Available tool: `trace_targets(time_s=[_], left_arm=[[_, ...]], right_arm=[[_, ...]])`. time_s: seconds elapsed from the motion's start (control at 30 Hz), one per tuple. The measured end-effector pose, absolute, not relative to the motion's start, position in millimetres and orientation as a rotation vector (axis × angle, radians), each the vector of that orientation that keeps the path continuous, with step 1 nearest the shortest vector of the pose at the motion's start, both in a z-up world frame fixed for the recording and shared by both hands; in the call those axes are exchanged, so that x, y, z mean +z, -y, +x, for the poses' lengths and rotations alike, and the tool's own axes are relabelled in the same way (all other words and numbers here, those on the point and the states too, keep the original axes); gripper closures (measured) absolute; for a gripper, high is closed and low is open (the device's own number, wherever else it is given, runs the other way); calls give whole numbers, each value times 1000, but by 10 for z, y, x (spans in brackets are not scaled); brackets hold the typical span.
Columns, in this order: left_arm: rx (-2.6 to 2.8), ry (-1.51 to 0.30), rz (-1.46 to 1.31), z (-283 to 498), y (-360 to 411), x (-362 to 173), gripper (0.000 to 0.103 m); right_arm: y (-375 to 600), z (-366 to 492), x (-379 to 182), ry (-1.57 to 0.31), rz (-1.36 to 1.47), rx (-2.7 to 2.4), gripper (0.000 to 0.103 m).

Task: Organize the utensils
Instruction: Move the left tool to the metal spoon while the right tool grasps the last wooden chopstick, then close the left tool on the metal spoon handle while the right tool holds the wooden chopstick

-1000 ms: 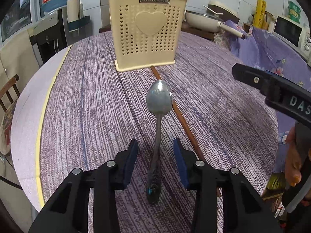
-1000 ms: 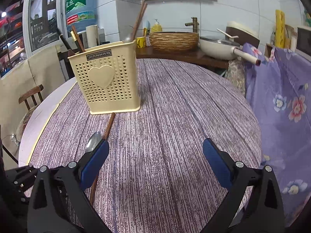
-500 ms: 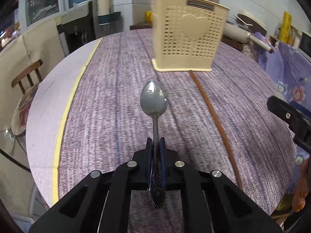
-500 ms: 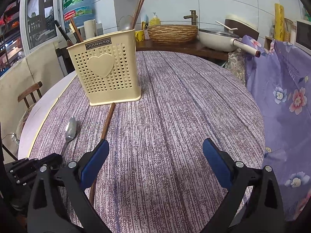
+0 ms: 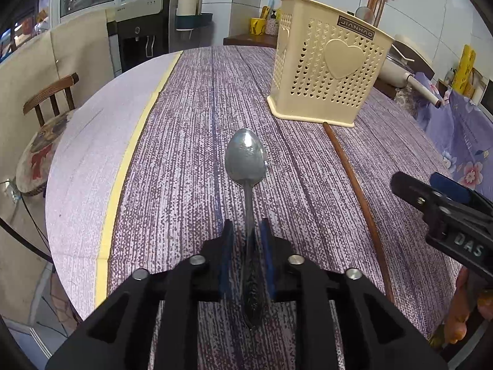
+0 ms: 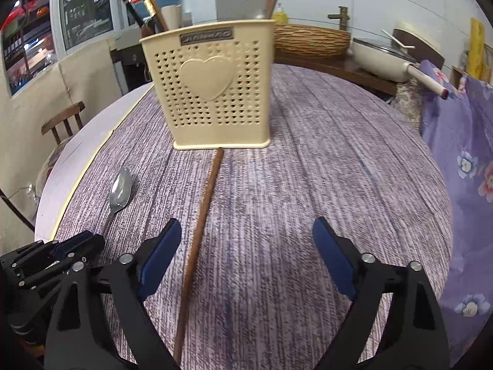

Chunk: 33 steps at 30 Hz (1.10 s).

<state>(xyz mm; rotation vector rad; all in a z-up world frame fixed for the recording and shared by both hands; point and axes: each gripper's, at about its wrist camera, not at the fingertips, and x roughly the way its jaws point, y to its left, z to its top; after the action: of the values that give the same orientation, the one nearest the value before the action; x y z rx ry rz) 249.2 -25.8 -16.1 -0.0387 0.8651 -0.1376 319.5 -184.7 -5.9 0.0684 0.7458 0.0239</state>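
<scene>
Spoon and chopstick pickup
Left gripper (image 5: pixel 246 240), jaws just loosened, straddles the steel spoon (image 5: pixel 246 160); right gripper (image 6: pixel 246 246), spread but narrowing, brackets the brown wooden chopstick (image 6: pixel 203 212).

**Left jaws ease off spoon as right gripper swings over chopstick**

The left gripper (image 5: pixel 246 246), clamped tight on the spoon (image 5: pixel 246 166) half a second ago, has just been opening; its handle lies between parted pads. The right gripper (image 6: pixel 246 246) has just been closing slightly and shifts left, so the chopstick (image 6: pixel 200 225) now runs between its fingers, with the holder (image 6: pixel 215 89) straight ahead.
</scene>
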Motion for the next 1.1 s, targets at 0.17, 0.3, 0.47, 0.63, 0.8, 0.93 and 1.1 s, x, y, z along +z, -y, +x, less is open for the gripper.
trace_targets(time_s=[0.17,0.3,0.47,0.63,0.8,0.93,1.1], left_arm=[[-145,-849,-37,2543,230,-116,64],[-146,-843,-39,2608,200,-100,53],[-140,-847,-48,2661,131,-103,50],[-134,-844,-79,2672,57,-86,44],[-137,-845,-75,2657,70,-88,43],[-145,-846,-78,2664,89,-88,43],[-152,-849,-67,2708,164,-104,41]], right_arm=[[1674,3474,-136,-817,41,83,47],[1561,3672,-185,-861,29,120,57],[1537,3898,-277,-907,54,99,66],[1477,4023,-290,-907,35,69,73],[1496,4099,-292,-897,47,37,93],[1556,4040,-287,-904,62,61,94],[1609,3888,-290,-905,77,74,94]])
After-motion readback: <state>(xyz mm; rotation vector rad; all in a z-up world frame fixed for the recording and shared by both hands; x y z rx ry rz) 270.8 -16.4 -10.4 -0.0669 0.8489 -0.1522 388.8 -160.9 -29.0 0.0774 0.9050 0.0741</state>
